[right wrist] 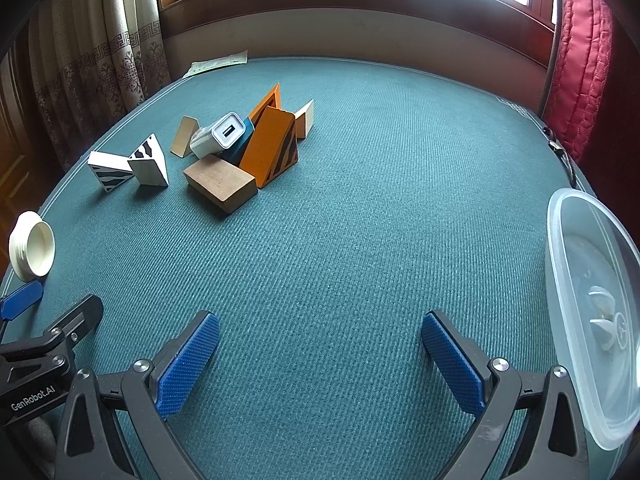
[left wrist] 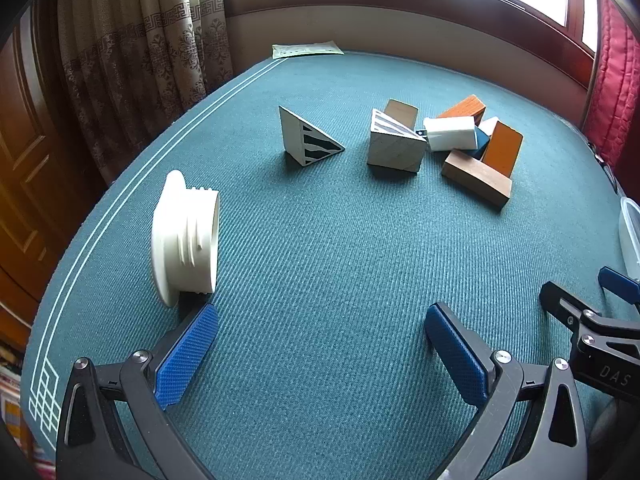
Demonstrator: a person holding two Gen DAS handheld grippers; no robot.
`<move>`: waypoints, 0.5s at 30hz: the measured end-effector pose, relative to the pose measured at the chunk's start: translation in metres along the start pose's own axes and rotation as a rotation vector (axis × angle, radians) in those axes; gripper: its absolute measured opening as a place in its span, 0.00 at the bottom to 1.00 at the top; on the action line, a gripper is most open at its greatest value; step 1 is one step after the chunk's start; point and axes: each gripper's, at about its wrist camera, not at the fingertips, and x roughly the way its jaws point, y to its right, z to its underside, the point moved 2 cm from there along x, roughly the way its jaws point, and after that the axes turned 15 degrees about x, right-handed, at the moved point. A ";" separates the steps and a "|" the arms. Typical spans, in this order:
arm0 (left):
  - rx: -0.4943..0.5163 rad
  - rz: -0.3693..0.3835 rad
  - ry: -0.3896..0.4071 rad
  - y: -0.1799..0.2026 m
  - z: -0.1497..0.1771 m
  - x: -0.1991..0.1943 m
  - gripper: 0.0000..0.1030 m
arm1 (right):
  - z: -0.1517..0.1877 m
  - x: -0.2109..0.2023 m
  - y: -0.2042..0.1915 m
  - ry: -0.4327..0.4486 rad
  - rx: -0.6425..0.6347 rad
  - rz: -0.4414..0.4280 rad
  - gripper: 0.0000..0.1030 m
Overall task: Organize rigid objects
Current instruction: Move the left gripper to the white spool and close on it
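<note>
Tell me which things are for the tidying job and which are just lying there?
For the job:
wooden blocks
zebra-striped wedges
white charger
white threaded ring
clear plastic tub, likely where they go

Just lying about:
paper sheet
curtain
red quilted cloth

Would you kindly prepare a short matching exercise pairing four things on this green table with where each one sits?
Things:
1. white threaded ring
2. clear plastic container
3. white USB charger
4. brown wooden block

Places:
a. on top of the block pile
b. at the table's right edge
c. just ahead of the left gripper
d. flat at the pile's near side

Pairs: 1-c, 2-b, 3-a, 4-d
</note>
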 end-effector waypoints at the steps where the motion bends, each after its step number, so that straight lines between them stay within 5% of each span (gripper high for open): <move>1: 0.008 0.010 0.003 0.001 0.002 -0.001 1.00 | 0.000 0.000 0.000 0.000 0.000 0.000 1.00; 15: -0.011 0.003 0.087 -0.015 0.008 -0.025 1.00 | 0.000 0.000 0.003 0.000 -0.001 -0.001 1.00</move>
